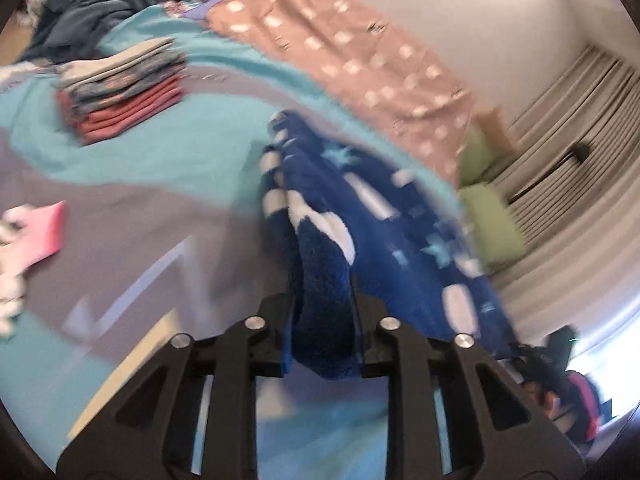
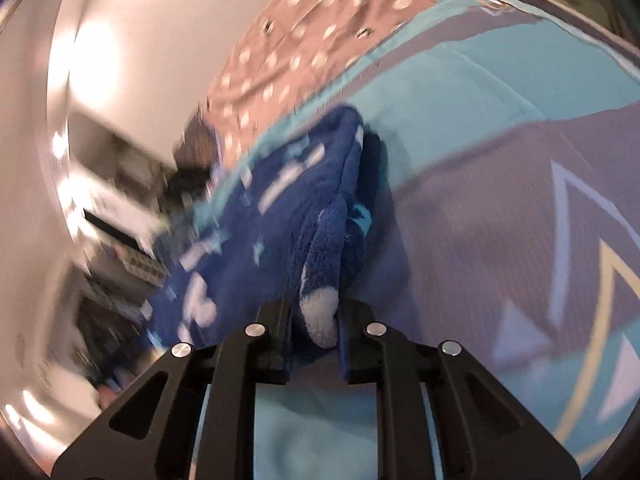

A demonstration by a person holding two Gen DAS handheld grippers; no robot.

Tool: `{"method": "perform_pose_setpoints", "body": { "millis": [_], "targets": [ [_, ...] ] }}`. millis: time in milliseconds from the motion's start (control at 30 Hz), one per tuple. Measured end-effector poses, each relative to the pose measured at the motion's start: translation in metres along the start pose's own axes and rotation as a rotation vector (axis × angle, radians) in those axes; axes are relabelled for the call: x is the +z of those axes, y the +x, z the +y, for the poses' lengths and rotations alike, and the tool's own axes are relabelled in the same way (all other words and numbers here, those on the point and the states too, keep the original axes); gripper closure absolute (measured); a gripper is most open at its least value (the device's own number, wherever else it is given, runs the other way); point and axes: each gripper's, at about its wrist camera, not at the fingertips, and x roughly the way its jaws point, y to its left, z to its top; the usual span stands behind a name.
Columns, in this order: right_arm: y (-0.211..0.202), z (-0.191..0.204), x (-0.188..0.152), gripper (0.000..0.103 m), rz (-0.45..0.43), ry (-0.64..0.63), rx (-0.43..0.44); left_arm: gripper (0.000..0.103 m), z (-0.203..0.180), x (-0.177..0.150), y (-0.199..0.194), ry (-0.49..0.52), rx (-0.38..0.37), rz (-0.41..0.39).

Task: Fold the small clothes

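Observation:
A fuzzy dark-blue garment with white and light-blue stars (image 1: 360, 208) hangs stretched above the bed. My left gripper (image 1: 320, 312) is shut on one bunched edge of it. My right gripper (image 2: 316, 312) is shut on another edge of the blue garment (image 2: 280, 208), where a white patch sits between the fingers. The right gripper also shows in the left wrist view (image 1: 556, 352), at the cloth's far end. Both views are motion-blurred.
The bed has a teal and grey cover (image 1: 160, 168) and a pink spotted sheet (image 1: 360, 52) by the wall. A stack of folded clothes (image 1: 120, 88) lies at the back left. A pink and white item (image 1: 36, 232) lies at the left. Green pillows (image 1: 492, 216) sit at the right.

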Motion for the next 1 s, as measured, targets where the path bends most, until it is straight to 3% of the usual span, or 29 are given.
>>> {"method": "perform_pose_setpoints", "body": {
  "millis": [67,133,200,267,333,500,600,767,900,1000],
  "targets": [
    [0.003,-0.001,-0.015,0.074,0.015,-0.064,-0.065,0.076,0.013,-0.011,-0.01,0.009,0.19,-0.034],
    [-0.001,-0.011,-0.02,0.067,0.006,-0.082,-0.054,0.076,0.014,-0.009,-0.022,0.0,0.283,-0.068],
    [-0.008,-0.022,-0.012,0.064,-0.015,-0.062,0.012,0.076,-0.002,0.002,-0.03,0.013,0.266,-0.115],
    [-0.01,-0.027,-0.006,0.061,-0.028,-0.057,0.063,0.074,-0.05,0.016,-0.027,0.122,0.186,-0.139],
    [-0.011,-0.026,0.002,0.059,-0.035,-0.075,0.107,0.058,-0.103,0.023,-0.009,0.253,0.112,-0.112],
    [-0.006,-0.023,0.011,0.052,-0.017,-0.143,0.148,0.056,-0.248,0.009,0.081,0.586,-0.12,0.07],
    [0.003,-0.028,0.02,0.052,0.011,-0.134,0.176,0.056,-0.302,-0.006,0.126,0.707,-0.189,0.162],
    [0.014,-0.034,0.021,0.052,0.069,-0.107,0.272,0.056,-0.36,-0.013,0.213,0.801,-0.154,0.299],
    [0.025,-0.028,0.019,0.051,0.107,-0.154,0.325,0.043,-0.38,0.003,0.271,0.809,-0.043,0.344],
    [0.032,-0.028,0.014,0.049,0.129,-0.163,0.34,0.043,-0.39,0.012,0.308,0.81,0.075,0.375]
  ]
}}
